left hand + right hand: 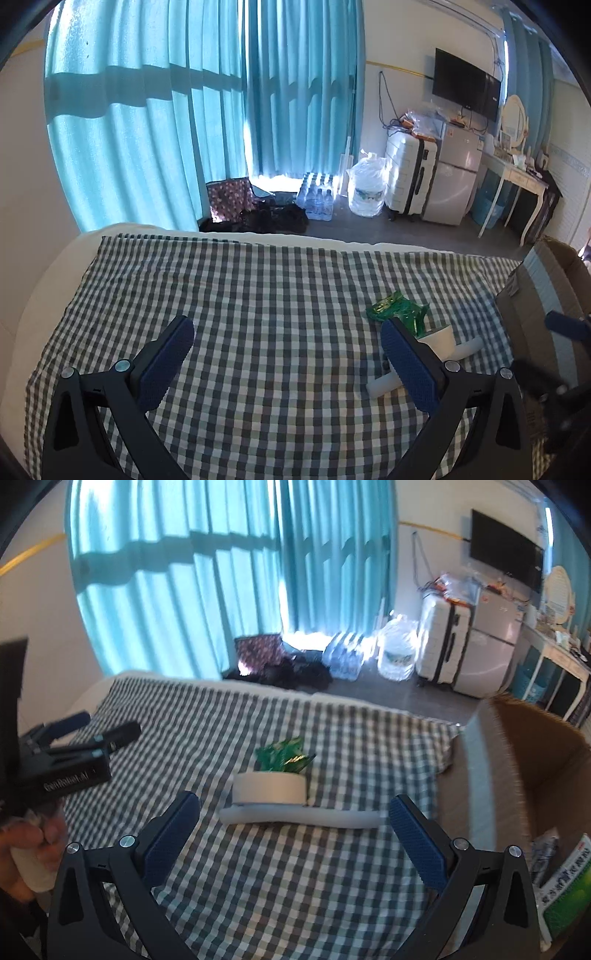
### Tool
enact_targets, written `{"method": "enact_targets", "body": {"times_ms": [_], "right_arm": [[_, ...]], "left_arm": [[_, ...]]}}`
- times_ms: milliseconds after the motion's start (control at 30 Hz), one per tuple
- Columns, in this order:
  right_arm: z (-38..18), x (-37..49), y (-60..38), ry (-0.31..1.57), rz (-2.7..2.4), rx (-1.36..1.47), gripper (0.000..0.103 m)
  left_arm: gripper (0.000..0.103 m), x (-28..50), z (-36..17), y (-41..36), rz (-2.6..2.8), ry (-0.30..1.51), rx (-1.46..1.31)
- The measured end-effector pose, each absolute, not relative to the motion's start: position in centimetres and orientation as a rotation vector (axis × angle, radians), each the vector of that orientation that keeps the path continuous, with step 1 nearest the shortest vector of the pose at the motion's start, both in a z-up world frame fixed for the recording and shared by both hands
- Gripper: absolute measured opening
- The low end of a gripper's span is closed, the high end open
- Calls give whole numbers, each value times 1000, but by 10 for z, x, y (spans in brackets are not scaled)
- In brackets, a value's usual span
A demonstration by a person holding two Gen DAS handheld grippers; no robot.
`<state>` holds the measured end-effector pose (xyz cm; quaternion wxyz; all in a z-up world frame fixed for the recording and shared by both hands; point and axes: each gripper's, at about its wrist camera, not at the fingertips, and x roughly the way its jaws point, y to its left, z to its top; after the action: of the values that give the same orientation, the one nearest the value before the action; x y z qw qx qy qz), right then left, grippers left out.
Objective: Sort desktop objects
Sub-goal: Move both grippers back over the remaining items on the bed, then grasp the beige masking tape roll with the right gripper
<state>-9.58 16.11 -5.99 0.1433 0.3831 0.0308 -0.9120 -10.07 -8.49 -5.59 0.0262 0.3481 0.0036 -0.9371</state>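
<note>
A white round tape-like ring (pixel 271 788) lies on the checked cloth (pixel 258 867), with a white tube (pixel 301 818) in front of it and a crumpled green wrapper (pixel 284 757) behind it. My right gripper (pixel 293 823) is open and empty, just short of the tube. In the left wrist view the wrapper (pixel 397 312), ring (pixel 437 338) and tube (pixel 391 382) sit by the right finger. My left gripper (pixel 288 345) is open and empty over bare cloth (pixel 258 295); it also shows in the right wrist view (pixel 74 731).
A cardboard box (pixel 517 760) stands at the right edge of the cloth, holding a green-and-white packet (pixel 565 886); it also shows in the left wrist view (pixel 535 295). Beyond the bed's far edge are water bottles (pixel 317 199), a suitcase (pixel 410 177) and curtains.
</note>
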Motion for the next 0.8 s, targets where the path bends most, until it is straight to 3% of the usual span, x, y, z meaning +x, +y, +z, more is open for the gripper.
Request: {"method": "enact_targets", "body": {"times_ms": [267,800], "right_arm": [[-102,-131,127,114,-2545,1232,103],[-145,-188,118,83,-2506,1404,103]], "left_arm": [[103,-114,-88,-73,-2821,-179,1203],[103,-137,-123,-82,-2815,-141,1374]]}}
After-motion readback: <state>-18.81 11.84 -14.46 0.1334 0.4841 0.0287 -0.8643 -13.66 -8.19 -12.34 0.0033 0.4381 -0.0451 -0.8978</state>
